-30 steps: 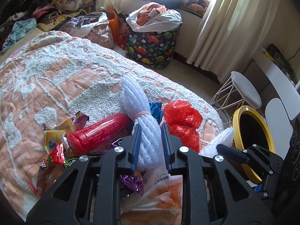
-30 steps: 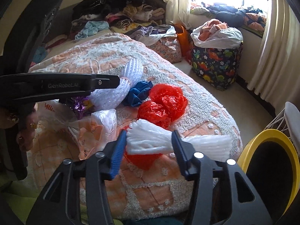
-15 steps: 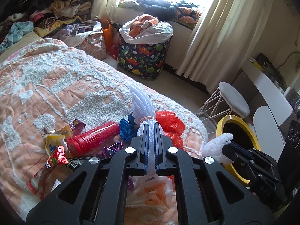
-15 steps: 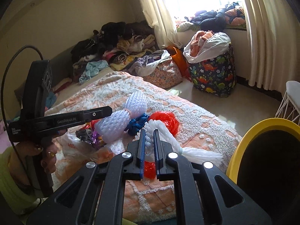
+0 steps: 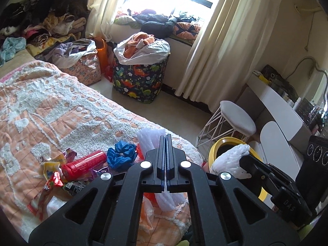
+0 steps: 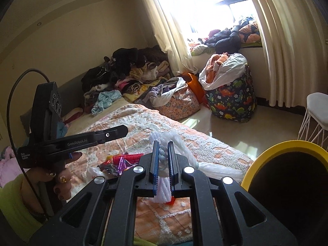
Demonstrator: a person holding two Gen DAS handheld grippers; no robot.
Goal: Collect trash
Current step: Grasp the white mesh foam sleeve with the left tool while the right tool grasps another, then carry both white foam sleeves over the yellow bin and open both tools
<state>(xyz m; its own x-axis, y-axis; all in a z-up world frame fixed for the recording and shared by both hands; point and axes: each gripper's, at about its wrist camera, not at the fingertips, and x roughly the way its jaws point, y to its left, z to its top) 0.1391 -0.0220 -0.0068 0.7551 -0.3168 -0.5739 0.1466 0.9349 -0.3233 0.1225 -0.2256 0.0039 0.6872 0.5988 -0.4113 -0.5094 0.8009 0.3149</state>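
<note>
My left gripper (image 5: 166, 137) is shut on a white foam net bundle (image 5: 150, 137), lifted over the trash on the bed (image 5: 61, 106). Under it lie a red can (image 5: 84, 165), a crumpled blue bag (image 5: 122, 156) and snack wrappers (image 5: 53, 181). My right gripper (image 6: 163, 144) is shut on a second white foam net (image 6: 163, 190). In the left wrist view that net (image 5: 229, 162) hangs at the near rim of the yellow bin (image 5: 217, 149). The bin's rim (image 6: 283, 145) fills the right wrist view's lower right. A hand holds the left gripper (image 6: 123, 130) at the left there.
A dinosaur-print basket (image 5: 141, 82) full of clothes stands by the curtain. A white stool (image 5: 237, 119) and a white desk (image 5: 274, 96) are beside the bin. Clothes are piled at the bed's far end (image 6: 131, 78).
Both grippers shut on their foam nets and lifted them off the bed. The right one swung toward the yellow bin.
</note>
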